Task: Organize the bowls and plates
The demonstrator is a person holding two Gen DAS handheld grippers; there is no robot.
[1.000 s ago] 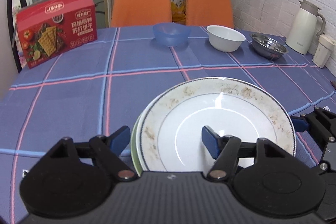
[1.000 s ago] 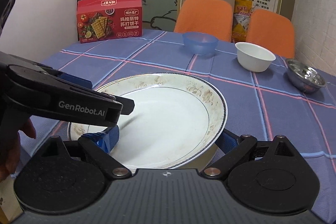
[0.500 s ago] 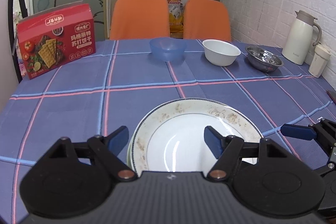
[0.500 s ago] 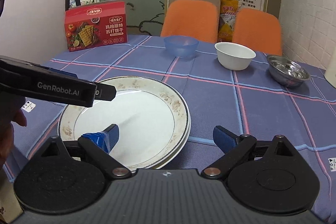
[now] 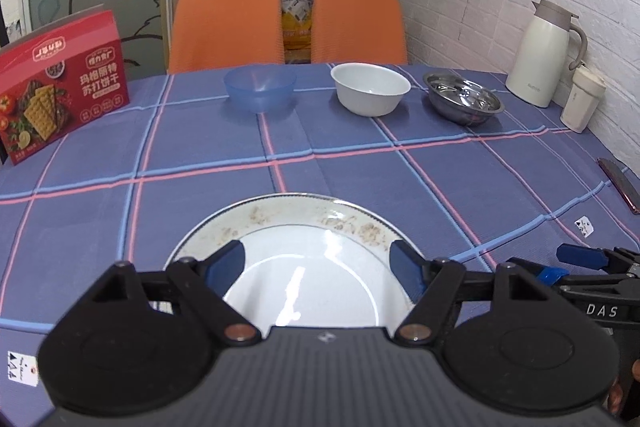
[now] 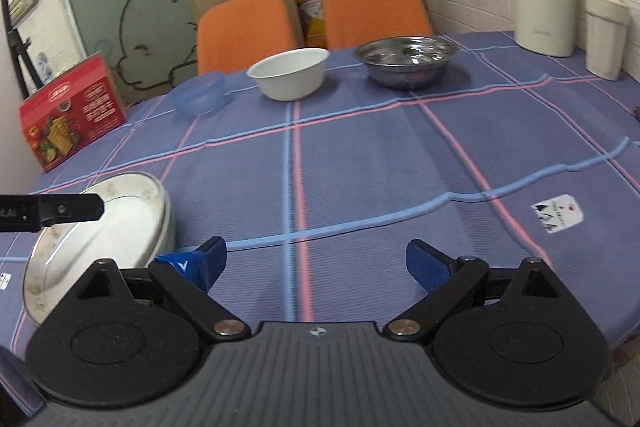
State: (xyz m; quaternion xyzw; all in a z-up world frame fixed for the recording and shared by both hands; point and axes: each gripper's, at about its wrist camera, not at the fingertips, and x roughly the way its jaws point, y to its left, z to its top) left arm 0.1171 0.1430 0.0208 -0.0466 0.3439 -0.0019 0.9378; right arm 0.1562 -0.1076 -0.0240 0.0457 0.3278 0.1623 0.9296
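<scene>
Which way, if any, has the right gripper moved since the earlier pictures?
Yes. The right gripper has swung rightward off the plate stack, now at its view's left edge, open over bare tablecloth.

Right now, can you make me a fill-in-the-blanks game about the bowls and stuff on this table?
1. The bowl between the blue bowl and the metal bowl is ____.
2. The two chairs behind the table are ____.
3. Both the left claw and right claw are ____.
4. The cracker box is ____.

Answers: white, orange, open, red
</scene>
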